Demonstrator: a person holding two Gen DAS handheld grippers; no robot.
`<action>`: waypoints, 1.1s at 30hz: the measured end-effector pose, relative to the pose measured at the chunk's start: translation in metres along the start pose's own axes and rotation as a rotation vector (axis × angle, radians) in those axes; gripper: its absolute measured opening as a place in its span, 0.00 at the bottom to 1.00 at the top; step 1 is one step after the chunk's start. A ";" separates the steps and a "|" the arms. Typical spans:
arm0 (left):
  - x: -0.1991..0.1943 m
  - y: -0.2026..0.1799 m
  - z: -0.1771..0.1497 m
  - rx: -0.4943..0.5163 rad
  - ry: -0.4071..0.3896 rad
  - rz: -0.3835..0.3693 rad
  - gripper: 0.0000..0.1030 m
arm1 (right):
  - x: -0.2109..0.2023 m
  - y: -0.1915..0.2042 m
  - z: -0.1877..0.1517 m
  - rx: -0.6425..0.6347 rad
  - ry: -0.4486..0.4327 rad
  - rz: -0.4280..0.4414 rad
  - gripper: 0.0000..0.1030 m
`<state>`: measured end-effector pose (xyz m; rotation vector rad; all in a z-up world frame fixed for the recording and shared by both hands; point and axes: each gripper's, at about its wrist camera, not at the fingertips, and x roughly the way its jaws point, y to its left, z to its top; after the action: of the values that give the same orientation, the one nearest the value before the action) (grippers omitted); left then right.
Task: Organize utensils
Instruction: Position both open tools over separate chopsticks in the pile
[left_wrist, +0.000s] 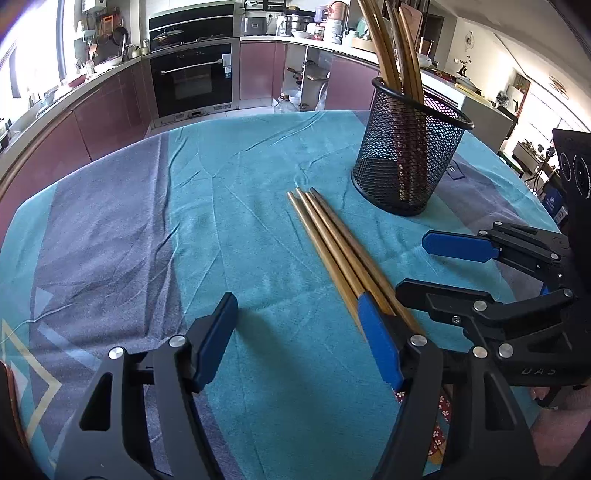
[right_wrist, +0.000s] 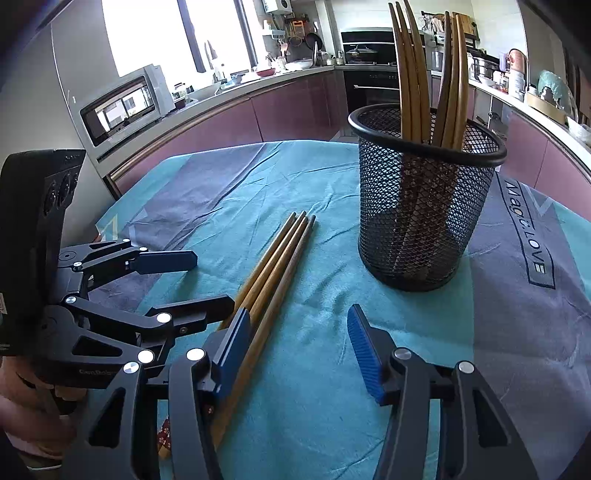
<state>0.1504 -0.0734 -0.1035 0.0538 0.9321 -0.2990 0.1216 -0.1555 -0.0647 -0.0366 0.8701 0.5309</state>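
Four wooden chopsticks lie bundled side by side flat on the table, tips pointing far, toward a black mesh holder. Thick ends run near, under the gripper fingers. More chopsticks in the holder stand upright, leaning against its rim, some left, some right. The holder sits upright on the table, far right of the loose bundle, near it but apart.

Left hand-held gripper: jaws spread, nothing between them, only cloth. Its right blue pad sits just at the left edge of the bundle, over the thick ends; contact cannot be told.

Right hand-held gripper: jaws spread, nothing pinched. Its left blue pad lies against the bundle's left side; the chopsticks pass just inside that finger. The right finger is well clear of them.

The two grippers sit side by side, close, both angled down at the table, near end of the bundle between them. Part of a person's hand shows on the left gripper's handle in the right wrist view.

The table is covered by a teal and grey cloth, wrinkled, with printed lettering at right. Far behind: kitchen counters, a built-in oven, a bright window.
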 end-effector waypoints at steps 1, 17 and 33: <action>0.000 0.000 0.000 0.000 0.000 0.000 0.65 | 0.000 0.000 0.000 0.001 0.001 0.000 0.52; 0.004 -0.005 0.000 0.031 0.017 0.012 0.58 | -0.002 -0.007 0.003 0.012 0.004 0.010 0.51; 0.000 0.002 -0.004 0.033 0.005 -0.022 0.34 | 0.011 0.006 0.005 -0.058 0.040 -0.028 0.41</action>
<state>0.1476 -0.0703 -0.1058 0.0741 0.9328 -0.3348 0.1279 -0.1446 -0.0685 -0.1129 0.8918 0.5303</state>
